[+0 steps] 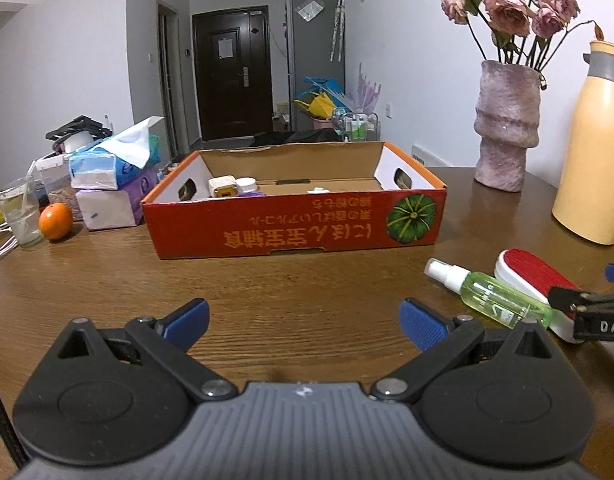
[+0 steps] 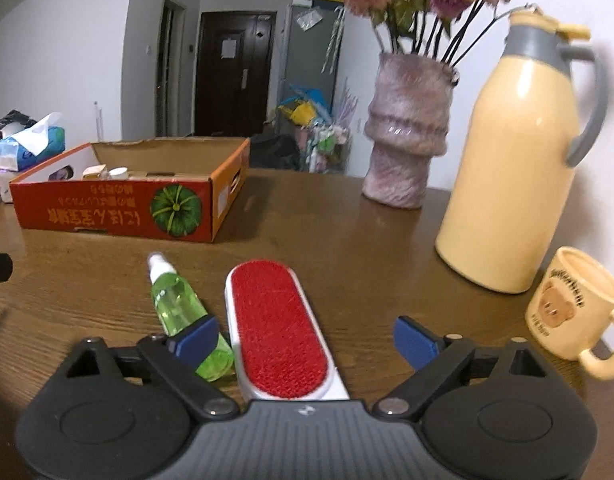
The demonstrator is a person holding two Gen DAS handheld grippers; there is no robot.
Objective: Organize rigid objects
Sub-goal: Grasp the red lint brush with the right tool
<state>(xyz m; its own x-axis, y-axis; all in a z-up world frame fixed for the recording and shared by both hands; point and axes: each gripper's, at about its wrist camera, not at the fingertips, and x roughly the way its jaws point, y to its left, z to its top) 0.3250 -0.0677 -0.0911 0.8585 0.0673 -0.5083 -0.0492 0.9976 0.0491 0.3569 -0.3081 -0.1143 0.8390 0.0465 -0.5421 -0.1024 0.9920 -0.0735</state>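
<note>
Wooden table with the open cardboard box at far left, a cream thermos and mug at right. The red lint brush lies between the spread, empty fingers of the right gripper, and the green spray bottle touches its left edge. Risk — the left fingertip sits over the bottle, so closing may pinch or roll it instead of seating on the brush; the left gripper is likewise spread and empty.

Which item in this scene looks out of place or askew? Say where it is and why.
The green spray bottle lies on its side on the table, beside the red lint brush, instead of standing. The cardboard box has its print upside down. Nothing looks spilled.
</note>
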